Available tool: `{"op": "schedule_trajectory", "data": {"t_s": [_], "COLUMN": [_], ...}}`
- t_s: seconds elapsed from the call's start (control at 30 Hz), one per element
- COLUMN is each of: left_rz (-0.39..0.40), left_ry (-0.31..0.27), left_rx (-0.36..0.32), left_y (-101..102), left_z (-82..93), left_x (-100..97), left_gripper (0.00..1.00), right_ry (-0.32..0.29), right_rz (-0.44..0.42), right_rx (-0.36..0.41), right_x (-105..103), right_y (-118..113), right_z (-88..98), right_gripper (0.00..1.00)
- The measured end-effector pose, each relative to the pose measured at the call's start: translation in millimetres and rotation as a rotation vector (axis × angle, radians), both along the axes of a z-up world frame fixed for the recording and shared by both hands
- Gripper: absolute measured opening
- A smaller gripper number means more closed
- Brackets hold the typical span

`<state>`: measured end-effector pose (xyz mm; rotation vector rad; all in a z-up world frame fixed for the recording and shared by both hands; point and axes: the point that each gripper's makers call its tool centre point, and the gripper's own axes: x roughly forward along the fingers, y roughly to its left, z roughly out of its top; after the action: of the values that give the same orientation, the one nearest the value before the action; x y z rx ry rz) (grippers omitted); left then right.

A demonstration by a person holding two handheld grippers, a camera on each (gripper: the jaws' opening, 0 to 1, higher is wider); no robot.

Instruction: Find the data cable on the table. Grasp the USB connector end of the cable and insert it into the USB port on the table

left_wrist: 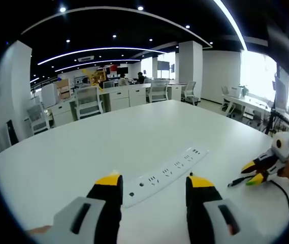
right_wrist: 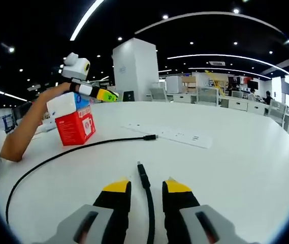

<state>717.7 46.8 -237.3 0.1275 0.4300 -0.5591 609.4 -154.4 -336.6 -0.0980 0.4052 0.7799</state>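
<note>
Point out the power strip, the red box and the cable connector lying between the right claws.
power strip (left_wrist: 164, 173): left gripper view, middle of its top face.
red box (right_wrist: 75, 126): right gripper view, red front side.
cable connector (right_wrist: 142, 172): right gripper view, plug tip.

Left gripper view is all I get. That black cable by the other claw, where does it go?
Observer: In the right gripper view the cable lies between the right claw's open jaws, with its plug end poking past the tips.
Operator: Is there another end?
Observer: Yes, a second plug lies just short of the power strip.
Operator: Anything else there?
Observer: A red and white box stands left of that plug.
</note>
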Motion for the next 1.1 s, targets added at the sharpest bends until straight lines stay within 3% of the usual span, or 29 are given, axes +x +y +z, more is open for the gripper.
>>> {"op": "schedule_trajectory", "data": {"t_s": [0.2, 0.5, 0.8, 1.1], "left_rz": [0.0, -0.002, -0.002, -0.003], "left_ry": [0.001, 0.001, 0.003, 0.003], "left_rx": [0.0, 0.0, 0.0, 0.0], "left_y": [-0.2, -1.0, -1.5, -1.8], "left_z": [-0.6, -1.2, -1.1, -1.0], "left_x": [-2.2, -7.2, -7.5, -6.7], "left_gripper": [0.5, 0.5, 0.5, 0.5], "right_ry": [-0.003, -0.062, -0.071, -0.124], "right_rz": [0.014, 0.035, 0.056, 0.105], "right_rx": [-0.001, -0.009, -0.047, -0.095], "right_x": [2.5, 6.2, 2.0, -5.7], "right_y": [5.4, 15.7, 22.2, 29.7], "right_z": [-0.5, 1.9, -3.2, -4.1], "right_gripper": [0.27, 0.23, 0.21, 0.16]}}
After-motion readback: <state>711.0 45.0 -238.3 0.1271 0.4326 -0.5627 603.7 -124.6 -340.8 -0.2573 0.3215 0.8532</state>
